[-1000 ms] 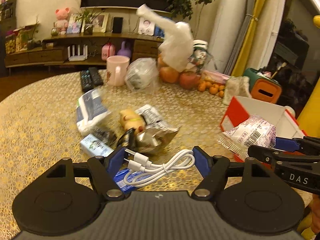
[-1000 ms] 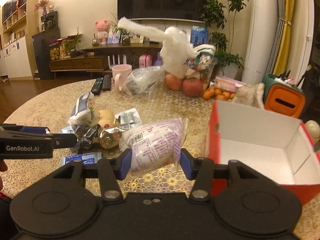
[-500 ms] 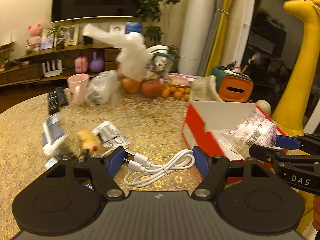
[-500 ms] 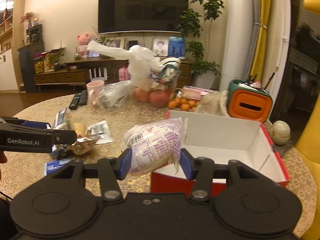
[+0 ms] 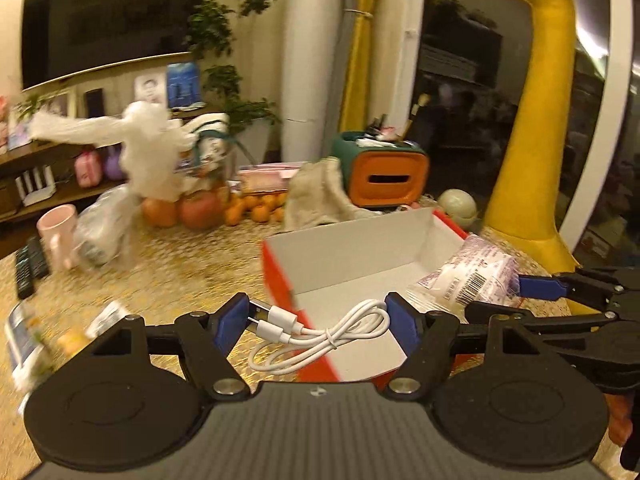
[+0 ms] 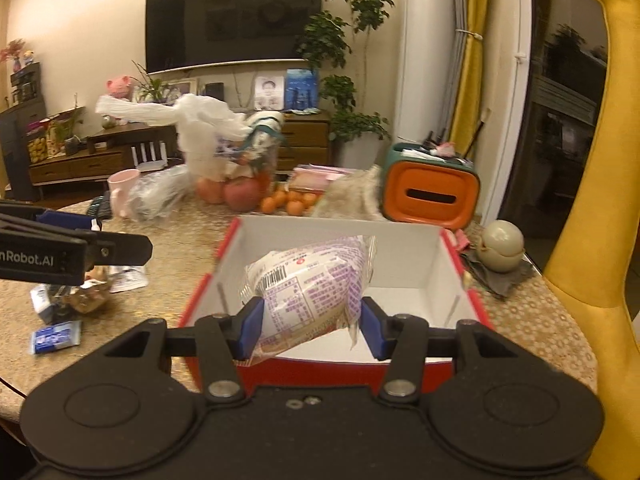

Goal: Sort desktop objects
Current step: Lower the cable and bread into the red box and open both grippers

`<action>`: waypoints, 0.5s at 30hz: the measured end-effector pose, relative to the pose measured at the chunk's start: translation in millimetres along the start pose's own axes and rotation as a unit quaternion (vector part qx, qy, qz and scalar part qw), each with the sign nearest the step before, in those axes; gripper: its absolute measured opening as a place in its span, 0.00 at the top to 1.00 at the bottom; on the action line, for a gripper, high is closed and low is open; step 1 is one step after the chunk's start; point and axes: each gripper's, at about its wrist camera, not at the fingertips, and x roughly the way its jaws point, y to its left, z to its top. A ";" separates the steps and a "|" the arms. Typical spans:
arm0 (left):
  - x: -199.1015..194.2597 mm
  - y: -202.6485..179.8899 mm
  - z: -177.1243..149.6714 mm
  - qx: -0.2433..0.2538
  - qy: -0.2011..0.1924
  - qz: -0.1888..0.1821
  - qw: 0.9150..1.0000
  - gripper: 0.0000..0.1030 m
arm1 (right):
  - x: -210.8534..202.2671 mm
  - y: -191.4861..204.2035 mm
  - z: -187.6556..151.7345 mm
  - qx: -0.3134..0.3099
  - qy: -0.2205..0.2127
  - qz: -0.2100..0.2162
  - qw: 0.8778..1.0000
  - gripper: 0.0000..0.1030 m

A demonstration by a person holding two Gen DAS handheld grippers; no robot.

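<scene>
Ahead of the grippers, a dark wall-mounted television (image 6: 234, 20) is hanging above a wooden console (image 6: 76, 160); a leafy plant (image 6: 348, 40) and yellow curtain (image 6: 470, 52) are standing further right, under warm light.

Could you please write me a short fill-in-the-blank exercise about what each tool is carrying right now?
1. The left tool grips a coiled white ____.
2. The right tool holds a snack packet over the open red ____.
3. Behind the box stands an ____ and green container.

Missing words: cable; box; orange

Glossy plastic snack packet (image 6: 312, 292), matt cardboard box (image 6: 404, 248)
</scene>
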 end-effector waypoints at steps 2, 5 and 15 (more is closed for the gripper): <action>9.9 -9.4 3.4 0.012 0.004 -0.009 1.000 0.29 | 4.1 -8.9 0.4 0.001 0.004 -0.005 1.000 0.51; 26.3 -21.0 8.8 0.028 0.015 -0.026 0.999 0.29 | 11.3 -22.9 0.7 0.004 0.009 -0.010 1.000 0.51; 95.7 -38.8 28.0 0.048 0.075 -0.064 0.994 0.29 | 49.5 -59.1 0.4 -0.004 0.053 -0.013 0.998 0.51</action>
